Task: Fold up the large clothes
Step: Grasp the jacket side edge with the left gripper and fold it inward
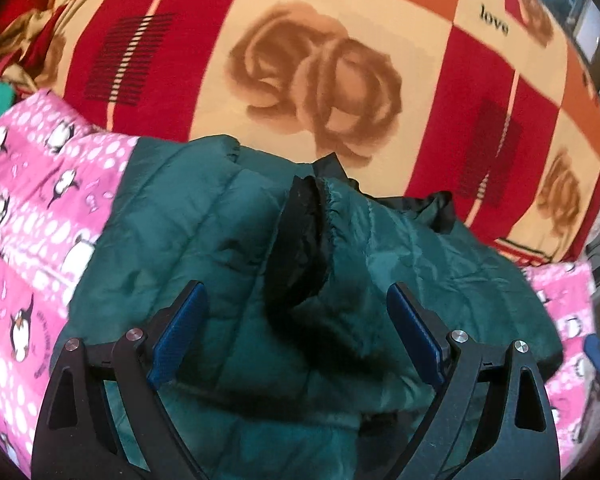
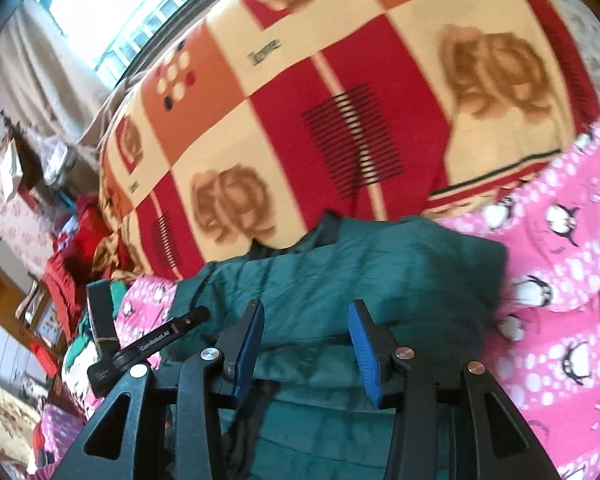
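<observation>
Behind everything, a large blanket (image 1: 340,40) with red, cream and orange squares and brown roses is covering the bed, and the word "love" is printed on it. Closer to the cameras, a pink sheet (image 1: 40,200) with penguins is lying under the green padded jacket (image 1: 204,220). This jacket is resting partly folded on the pink sheet, and its far edge is touching the blanket. One sleeve cuff with black lining (image 1: 304,232) is lying on top of the jacket. The left gripper (image 1: 296,304) is hovering over the jacket with its fingers spread wide, grasping nothing. The right gripper (image 2: 306,320) is also standing released above the jacket (image 2: 340,280), with nothing between its blue pads (image 2: 362,344).
</observation>
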`<action>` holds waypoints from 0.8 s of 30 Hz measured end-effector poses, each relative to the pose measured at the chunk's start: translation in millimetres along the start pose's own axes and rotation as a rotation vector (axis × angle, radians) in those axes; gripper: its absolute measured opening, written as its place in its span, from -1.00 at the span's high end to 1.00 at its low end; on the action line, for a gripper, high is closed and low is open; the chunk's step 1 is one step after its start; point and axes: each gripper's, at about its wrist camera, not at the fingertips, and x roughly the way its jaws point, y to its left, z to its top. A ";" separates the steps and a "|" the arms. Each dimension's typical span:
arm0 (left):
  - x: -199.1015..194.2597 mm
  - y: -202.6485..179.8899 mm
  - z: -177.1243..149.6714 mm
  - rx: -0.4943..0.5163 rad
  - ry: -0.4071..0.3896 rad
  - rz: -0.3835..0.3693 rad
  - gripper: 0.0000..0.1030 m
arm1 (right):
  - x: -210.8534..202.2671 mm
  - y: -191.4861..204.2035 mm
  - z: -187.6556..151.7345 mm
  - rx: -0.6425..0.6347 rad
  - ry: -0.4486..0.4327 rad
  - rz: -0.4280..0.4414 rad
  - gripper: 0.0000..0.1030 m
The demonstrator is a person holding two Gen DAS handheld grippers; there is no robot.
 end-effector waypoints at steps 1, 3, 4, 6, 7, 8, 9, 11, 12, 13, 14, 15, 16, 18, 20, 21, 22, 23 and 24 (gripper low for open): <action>5.2 -3.0 1.3 0.015 0.003 0.012 -0.77 | -0.6 -5.7 0.2 0.011 -0.004 -0.011 0.19; 12.2 -8.3 3.0 0.048 -0.004 0.025 -0.30 | -0.6 -19.2 -1.0 0.039 -0.005 -0.036 0.18; 15.4 -10.7 3.5 0.066 -0.002 0.028 0.01 | 0.3 -24.6 -1.2 0.050 -0.003 -0.041 0.18; 21.5 -12.9 5.4 0.086 0.024 0.033 0.52 | 5.5 -34.3 -4.2 0.070 0.007 -0.050 0.18; 19.9 -11.6 6.5 0.083 0.015 0.020 0.58 | 8.5 -36.6 -5.3 0.075 0.010 -0.053 0.18; 15.1 -10.3 7.1 0.084 -0.005 0.020 0.62 | 11.5 -39.1 -6.8 0.084 0.012 -0.060 0.18; 6.5 -8.5 8.6 0.092 -0.037 0.031 0.64 | 17.6 -40.4 -9.2 0.088 0.020 -0.063 0.18; -10.3 -2.8 10.9 0.108 -0.097 0.052 0.67 | 29.7 -42.4 -13.0 0.088 0.045 -0.060 0.18; -18.7 2.3 11.0 0.109 -0.119 0.061 0.68 | 37.8 -41.2 -14.9 0.082 0.059 -0.059 0.18; -25.7 9.1 10.7 0.106 -0.135 0.071 0.68 | 44.8 -39.9 -16.2 0.079 0.071 -0.060 0.18; -29.6 14.7 10.1 0.104 -0.142 0.080 0.69 | 51.9 -38.5 -17.6 0.075 0.081 -0.060 0.18; -33.3 23.6 8.1 0.102 -0.146 0.094 0.70 | 62.1 -36.1 -19.5 0.069 0.093 -0.055 0.18; -35.1 29.4 5.8 0.100 -0.148 0.106 0.71 | 69.0 -34.6 -20.3 0.065 0.101 -0.049 0.18; -33.3 43.4 0.4 0.091 -0.141 0.133 0.73 | 89.5 -29.5 -23.5 0.049 0.129 -0.044 0.18; -27.2 52.6 -4.3 0.080 -0.123 0.150 0.73 | 105.9 -24.9 -25.7 0.035 0.131 -0.052 0.18; -23.2 56.6 -6.0 0.072 -0.111 0.151 0.73 | 117.7 -21.4 -27.6 0.008 0.155 -0.057 0.18; -21.6 58.8 -6.8 0.068 -0.101 0.145 0.73 | 124.4 -19.1 -28.9 -0.013 0.172 -0.070 0.18; -23.1 61.7 -9.4 0.061 -0.094 0.135 0.72 | 128.2 -16.5 -29.6 -0.036 0.183 -0.092 0.18; -24.8 63.8 -9.6 0.052 -0.090 0.127 0.70 | 128.1 -14.7 -28.5 -0.049 0.191 -0.102 0.18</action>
